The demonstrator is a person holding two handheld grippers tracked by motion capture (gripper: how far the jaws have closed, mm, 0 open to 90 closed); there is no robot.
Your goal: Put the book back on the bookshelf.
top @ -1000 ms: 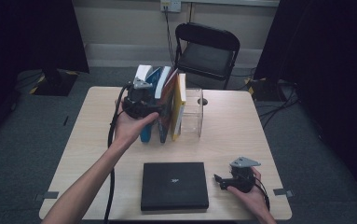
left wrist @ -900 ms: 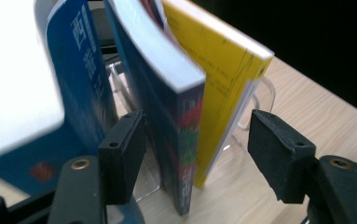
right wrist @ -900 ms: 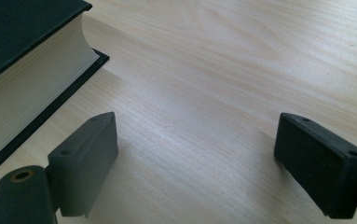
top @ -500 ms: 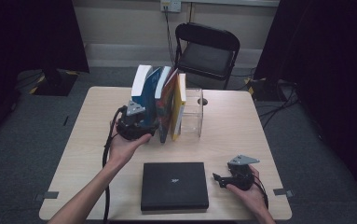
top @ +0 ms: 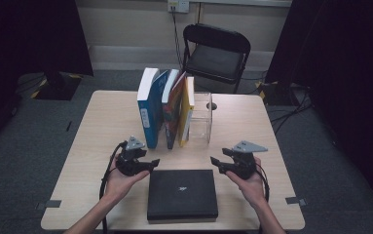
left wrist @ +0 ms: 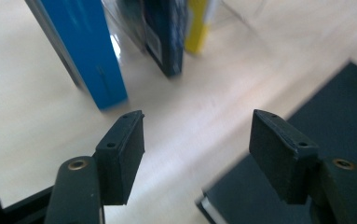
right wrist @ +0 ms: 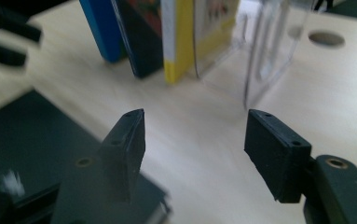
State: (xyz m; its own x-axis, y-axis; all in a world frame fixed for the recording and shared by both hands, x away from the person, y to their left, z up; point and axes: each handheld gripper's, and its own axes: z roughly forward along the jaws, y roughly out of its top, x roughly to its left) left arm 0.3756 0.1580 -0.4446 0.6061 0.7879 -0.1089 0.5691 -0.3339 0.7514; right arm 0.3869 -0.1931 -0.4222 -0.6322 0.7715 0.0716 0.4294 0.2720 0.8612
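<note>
My left gripper [top: 151, 163] hangs just off the black book's [top: 182, 193] left far corner, jaws apart with nothing between them; in the left gripper view I look past the pads at bare table [left wrist: 176, 126] and the book's corner [left wrist: 306, 154] below. My right gripper [top: 216, 161] sits at the opposite far corner, and its jaws have just been closing, yet they stand apart and empty, with only tabletop between them in the right gripper view and the book [right wrist: 31, 135] lying low to the left.

The book lies flat at the near middle of the table [top: 91, 146], cover up, apart from the row of upright books [top: 167, 112] leaning against the clear stand [top: 201, 117] behind it.

I judge it a hardcover: stiff, fairly heavy for its size, and smooth on the cover, so a pinch on the flat face will likely slip. It lies flush with the table, so no jaw can get under it from above. I would take it by the edges, one gripper at each side near the far corners, pads across the thickness of the boards, and tip it up on its near edge before lifting. A one-sided grip risks the cover swinging open and the pages sagging.
</note>
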